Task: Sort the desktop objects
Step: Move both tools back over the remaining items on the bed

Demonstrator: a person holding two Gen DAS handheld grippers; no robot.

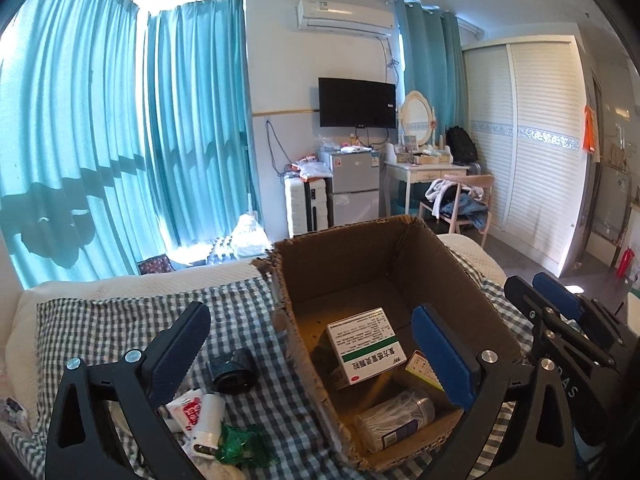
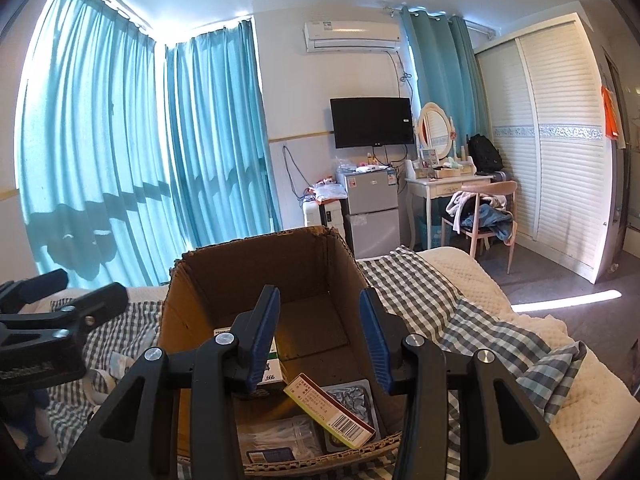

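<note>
My left gripper (image 1: 316,344) gapes wide and empty low in frame over the cardboard box (image 1: 360,264), while my right gripper (image 2: 320,340) seems half-open, holding nothing.

Both cameras sit low and close over a bed, looking a little downward into the same open cardboard box (image 1: 384,280) and across the room. The left view looks from the box's left side, the right view from nearer its middle, maybe slightly right.
</note>
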